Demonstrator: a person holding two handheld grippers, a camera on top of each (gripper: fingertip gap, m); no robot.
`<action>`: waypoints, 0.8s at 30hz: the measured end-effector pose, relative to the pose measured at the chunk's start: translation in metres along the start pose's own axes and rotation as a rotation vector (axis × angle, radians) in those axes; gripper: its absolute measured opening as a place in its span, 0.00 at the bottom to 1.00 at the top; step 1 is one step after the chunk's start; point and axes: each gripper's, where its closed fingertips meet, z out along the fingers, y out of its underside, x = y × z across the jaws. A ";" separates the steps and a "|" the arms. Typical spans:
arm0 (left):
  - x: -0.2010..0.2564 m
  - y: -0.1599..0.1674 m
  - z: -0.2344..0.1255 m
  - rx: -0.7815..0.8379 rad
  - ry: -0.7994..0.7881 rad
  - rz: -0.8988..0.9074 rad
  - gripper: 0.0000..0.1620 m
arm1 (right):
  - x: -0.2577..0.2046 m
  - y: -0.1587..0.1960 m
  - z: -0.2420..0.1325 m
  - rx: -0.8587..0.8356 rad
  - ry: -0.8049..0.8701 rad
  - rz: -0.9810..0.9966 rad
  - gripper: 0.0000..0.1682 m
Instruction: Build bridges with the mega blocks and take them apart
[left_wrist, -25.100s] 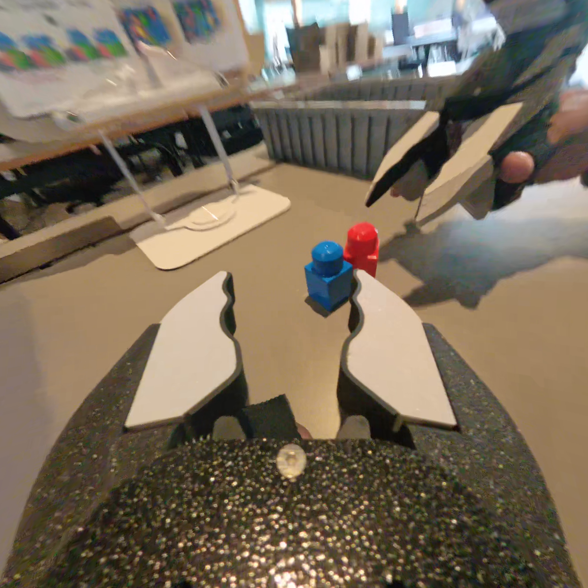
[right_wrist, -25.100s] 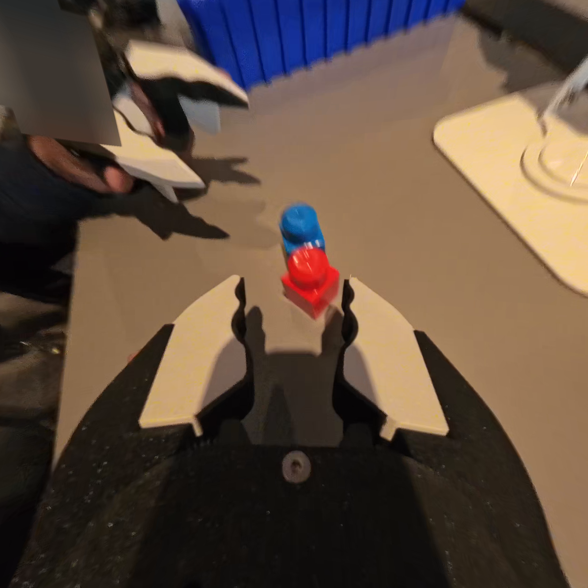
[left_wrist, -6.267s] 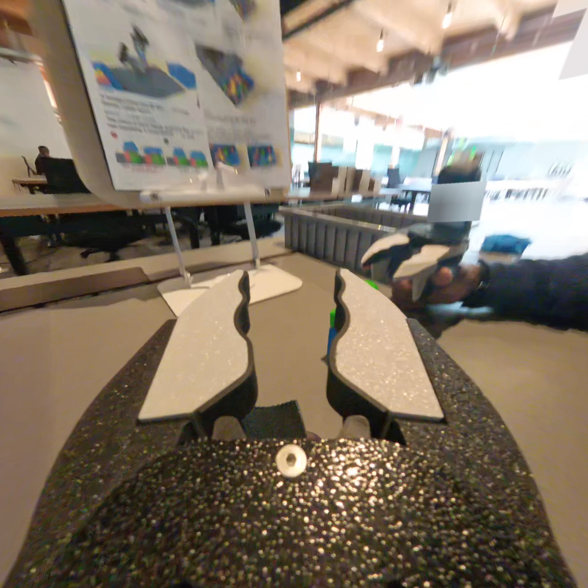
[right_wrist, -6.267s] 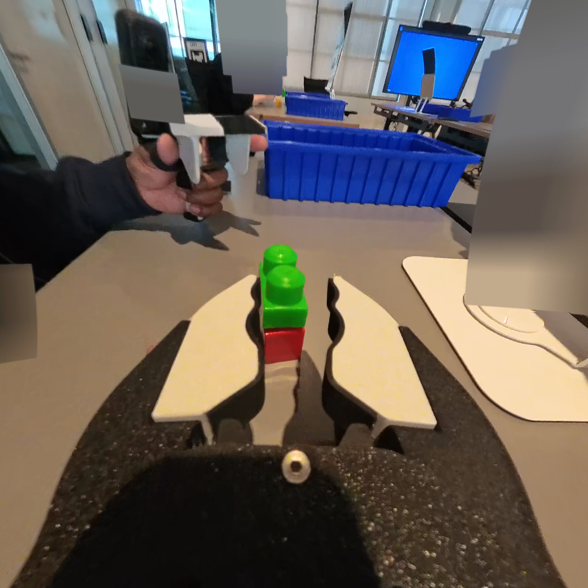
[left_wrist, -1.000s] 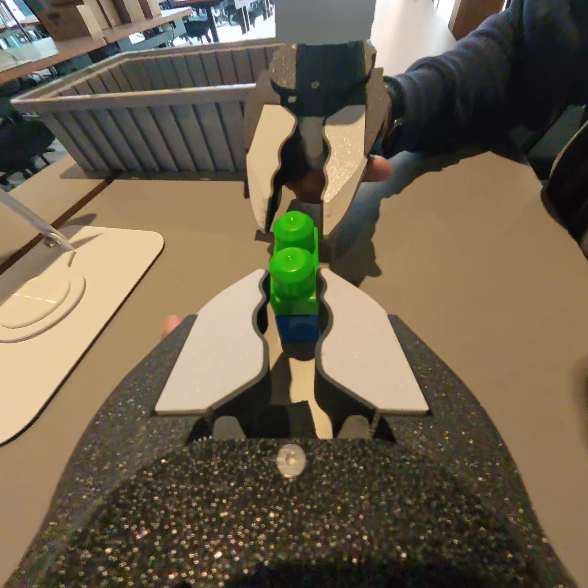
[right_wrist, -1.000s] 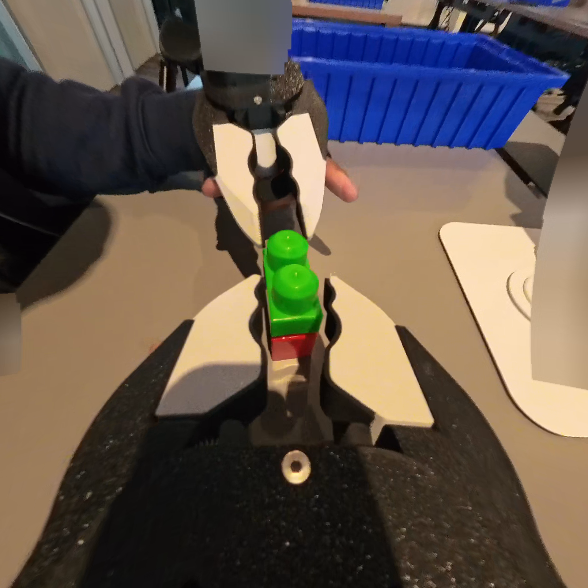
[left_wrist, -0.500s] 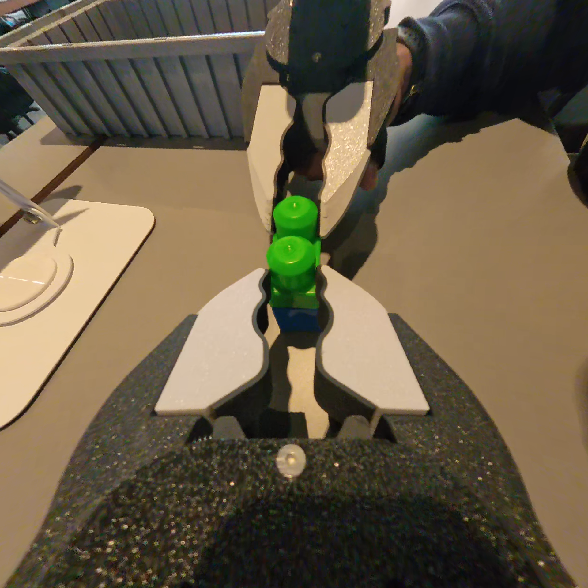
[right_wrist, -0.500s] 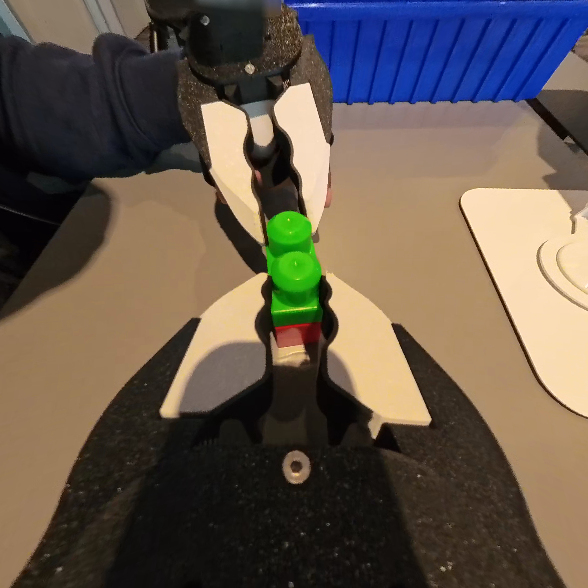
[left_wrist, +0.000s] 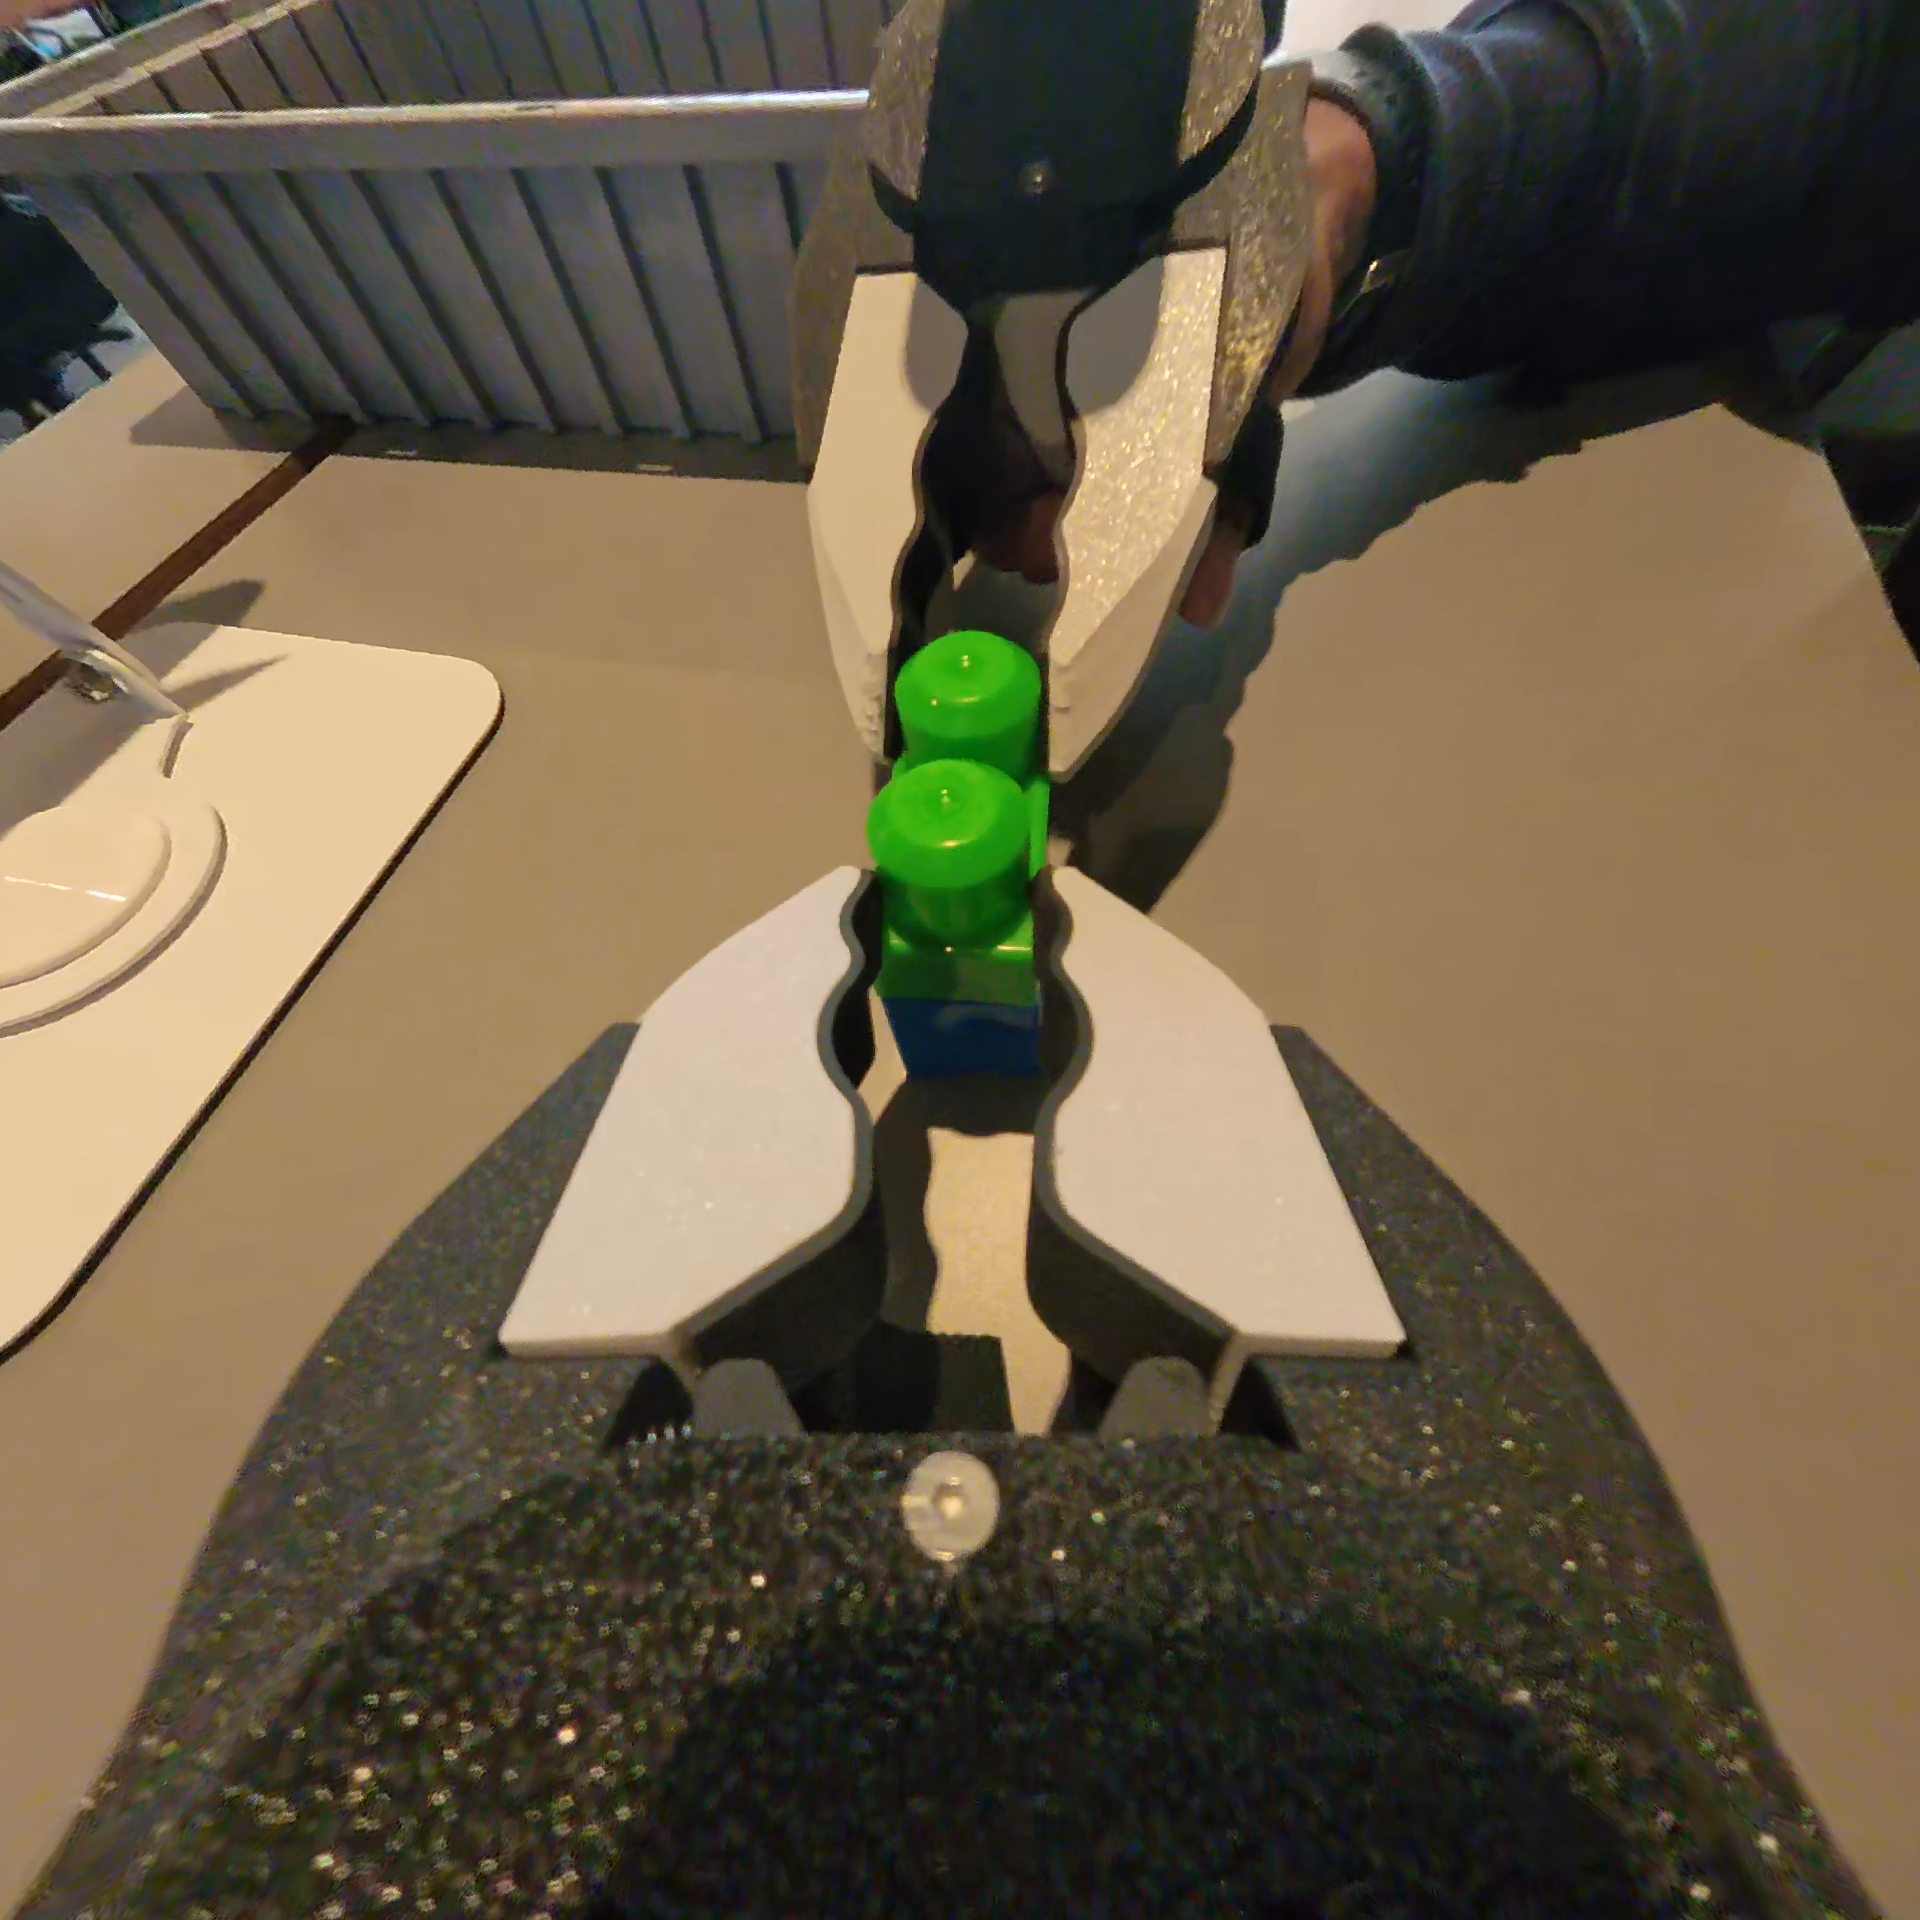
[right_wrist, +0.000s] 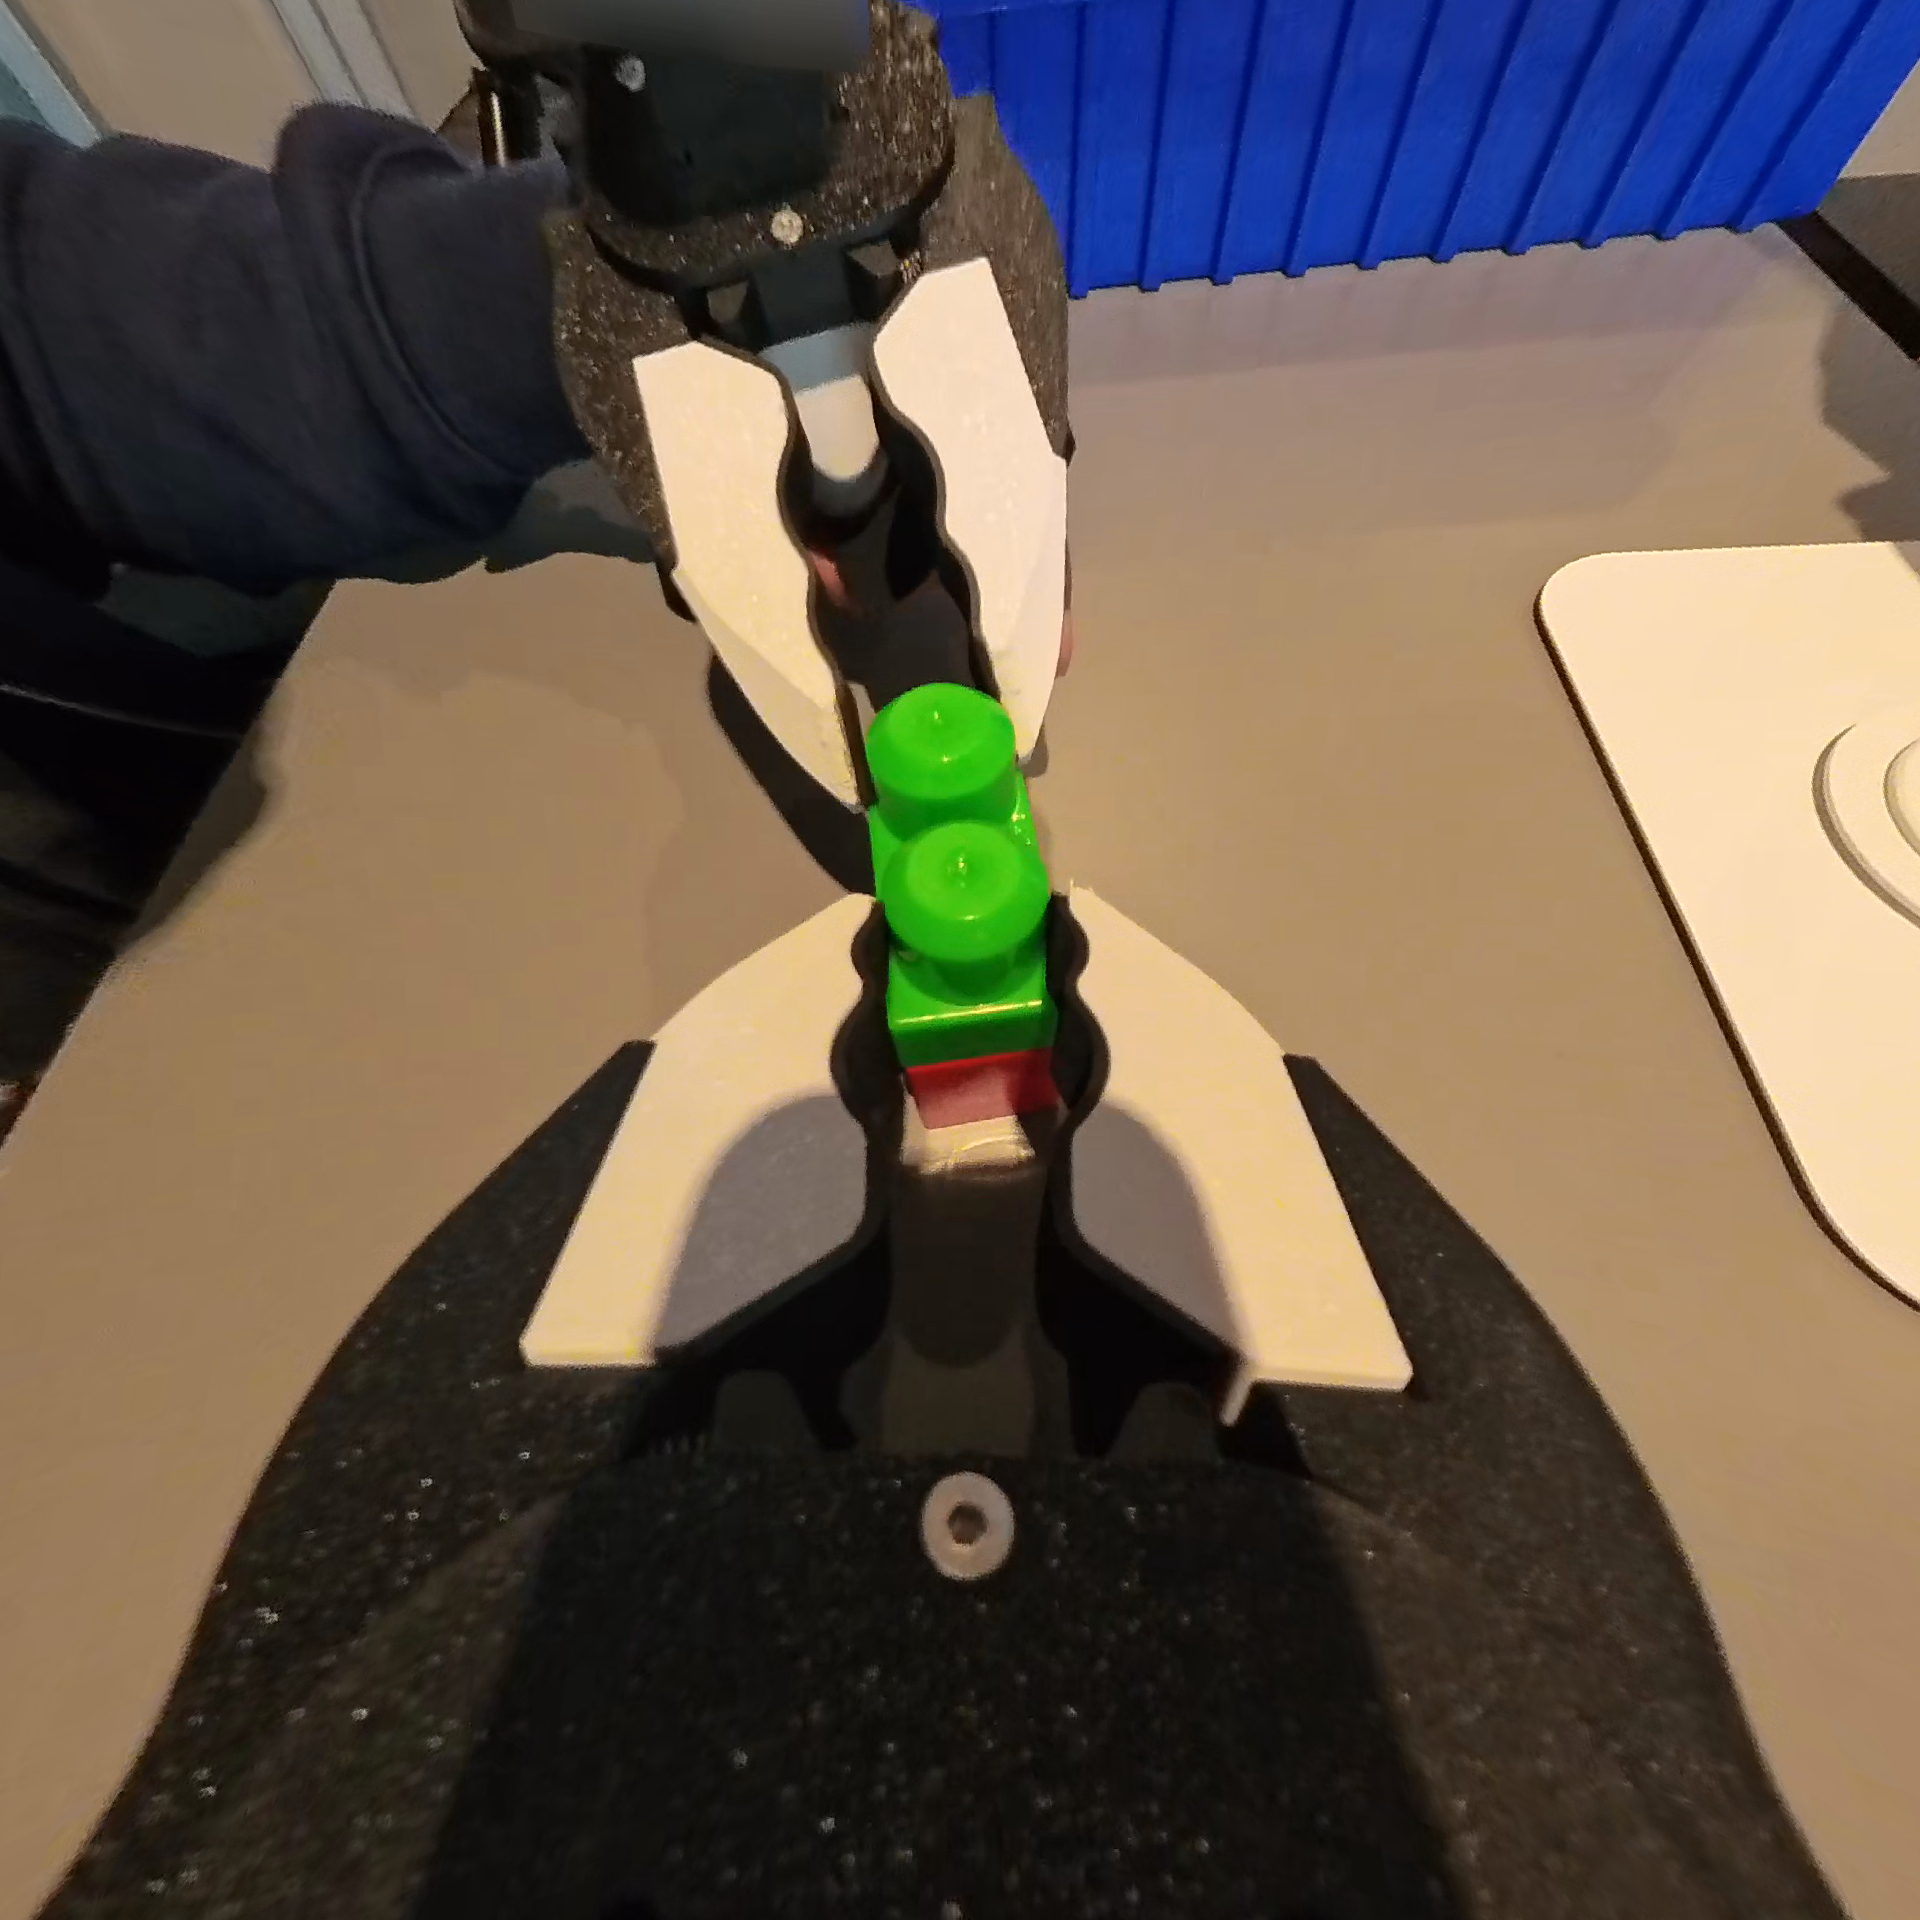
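A small bridge stands on the grey table (left_wrist: 1507, 935). Its top is a green two-stud block (left_wrist: 951, 831), which rests on a blue block (left_wrist: 971, 1034) at my left gripper's end and on a red block (right_wrist: 982, 1086) at my right gripper's end. My left gripper (left_wrist: 956, 904) is shut around the green-and-blue end. My right gripper (right_wrist: 966, 914) is shut around the green-and-red end. The two grippers face each other: the right one (left_wrist: 971, 727) shows in the left wrist view and the left one (right_wrist: 935, 769) in the right wrist view. I cannot see the bridge's underside.
A grey slatted bin (left_wrist: 416, 239) stands behind the right gripper. A blue slatted bin (right_wrist: 1455, 135) stands behind the left gripper. A white stand base (left_wrist: 260, 831) lies to one side and also shows in the right wrist view (right_wrist: 1714, 779). Dark sleeves (left_wrist: 1610, 187) reach in behind each gripper. Less than 4 cm separates the two grippers' tips.
Both views now look down more steeply on the bridge and each opposite gripper looms larger and closer. The bins have slid up the frames. Both grips have stayed shut.
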 end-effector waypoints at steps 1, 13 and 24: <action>0.000 0.000 0.000 0.004 -0.006 0.007 0.18 | 0.000 0.000 0.000 0.009 0.007 -0.003 0.18; 0.000 -0.005 -0.021 0.140 -0.020 0.021 0.13 | 0.000 0.009 -0.020 0.060 0.026 -0.047 0.28; 0.013 0.034 0.005 -0.182 0.024 0.076 0.20 | 0.002 0.036 -0.008 -0.116 0.001 -0.141 0.34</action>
